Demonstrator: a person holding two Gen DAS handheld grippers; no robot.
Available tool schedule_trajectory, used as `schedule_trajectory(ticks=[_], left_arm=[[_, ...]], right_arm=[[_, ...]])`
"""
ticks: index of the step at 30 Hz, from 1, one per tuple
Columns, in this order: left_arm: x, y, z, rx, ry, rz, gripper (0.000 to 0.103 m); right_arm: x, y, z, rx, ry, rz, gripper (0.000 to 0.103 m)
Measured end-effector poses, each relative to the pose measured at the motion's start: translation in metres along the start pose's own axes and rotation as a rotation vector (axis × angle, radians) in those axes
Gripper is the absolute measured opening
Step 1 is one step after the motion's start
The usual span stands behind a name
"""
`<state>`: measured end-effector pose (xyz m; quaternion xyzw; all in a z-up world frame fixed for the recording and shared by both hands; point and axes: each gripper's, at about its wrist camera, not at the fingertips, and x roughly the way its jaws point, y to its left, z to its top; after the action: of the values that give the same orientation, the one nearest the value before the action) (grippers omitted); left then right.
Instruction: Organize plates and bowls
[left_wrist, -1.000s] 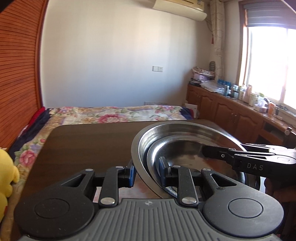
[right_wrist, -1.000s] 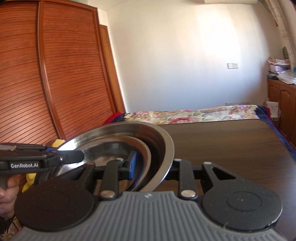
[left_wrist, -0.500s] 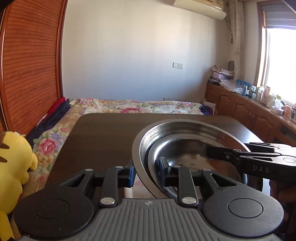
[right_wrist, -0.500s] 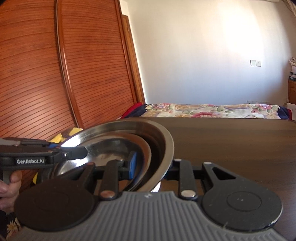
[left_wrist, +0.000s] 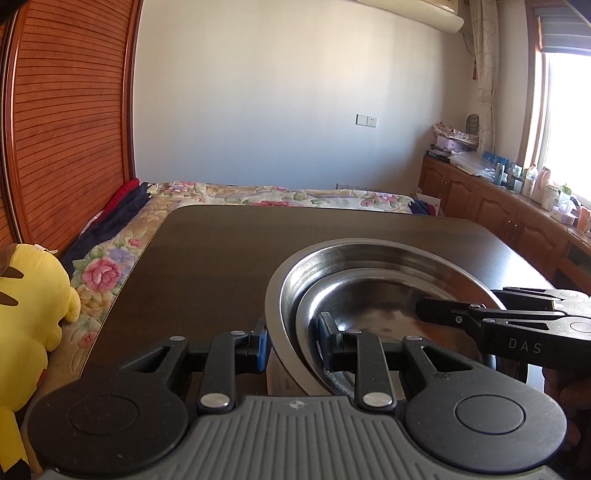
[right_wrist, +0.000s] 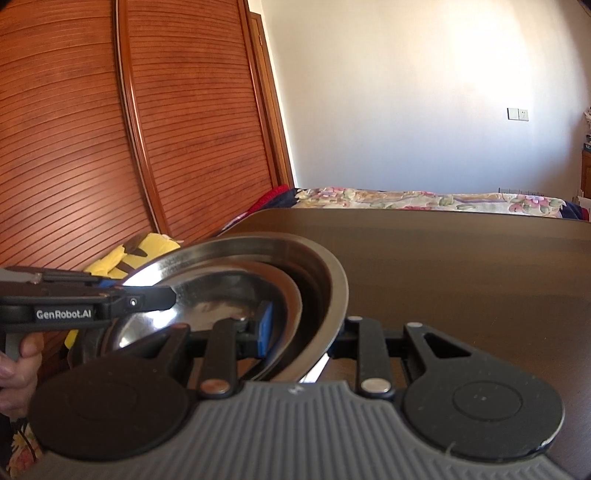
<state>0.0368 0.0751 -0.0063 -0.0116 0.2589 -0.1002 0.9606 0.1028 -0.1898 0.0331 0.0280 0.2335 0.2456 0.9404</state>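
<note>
A stack of nested steel bowls (left_wrist: 373, 269) is held above the near part of a dark wooden table (left_wrist: 229, 251). My left gripper (left_wrist: 291, 341) is shut on the stack's left rim, one finger outside and one inside. My right gripper (right_wrist: 303, 332) is shut on the opposite rim of the same stack (right_wrist: 266, 258). Each gripper shows in the other's view: the right one (left_wrist: 517, 325) reaches in from the right, the left one (right_wrist: 92, 302) from the left. The stack's underside is hidden.
A flowered bed (left_wrist: 280, 194) lies beyond the table's far edge. A yellow plush toy (left_wrist: 26, 314) sits left of the table. A slatted wooden wardrobe (right_wrist: 110, 147) stands on the left, and a cluttered wooden counter (left_wrist: 517, 206) runs under the window on the right.
Both grippers have kept their grip on the bowl stack. The views have swung, so more of the table and the plush toy shows on the left.
</note>
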Motion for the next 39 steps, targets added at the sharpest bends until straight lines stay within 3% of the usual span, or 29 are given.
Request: schedule_trajectory(ticks=[20, 23, 25, 27, 28, 34, 39], left_arm=[[0.003, 0.000, -0.008, -0.004, -0.008, 0.006, 0.030], [0.003, 0.001, -0.008, -0.008, -0.008, 0.014, 0.040], [0.002, 0.001, -0.008, -0.013, -0.010, 0.026, 0.061], [0.001, 0.002, -0.007, -0.012, -0.016, 0.046, 0.065], [0.001, 0.002, -0.007, -0.013, -0.017, 0.052, 0.067], [-0.008, -0.003, -0.002, -0.003, -0.042, 0.080, 0.090], [-0.022, -0.014, 0.003, 0.015, -0.083, 0.084, 0.103]], right_arm=[[0.005, 0.003, -0.005, -0.012, 0.007, 0.003, 0.031], [0.005, 0.004, -0.006, -0.016, 0.004, 0.000, 0.031], [0.004, 0.004, -0.006, -0.016, 0.007, 0.000, 0.033], [0.001, 0.005, -0.006, -0.027, 0.001, -0.017, 0.059], [-0.001, 0.005, -0.007, -0.035, -0.008, -0.026, 0.063], [-0.016, 0.000, -0.001, -0.031, -0.032, -0.065, 0.065], [-0.038, -0.003, 0.002, -0.027, -0.076, -0.100, 0.076]])
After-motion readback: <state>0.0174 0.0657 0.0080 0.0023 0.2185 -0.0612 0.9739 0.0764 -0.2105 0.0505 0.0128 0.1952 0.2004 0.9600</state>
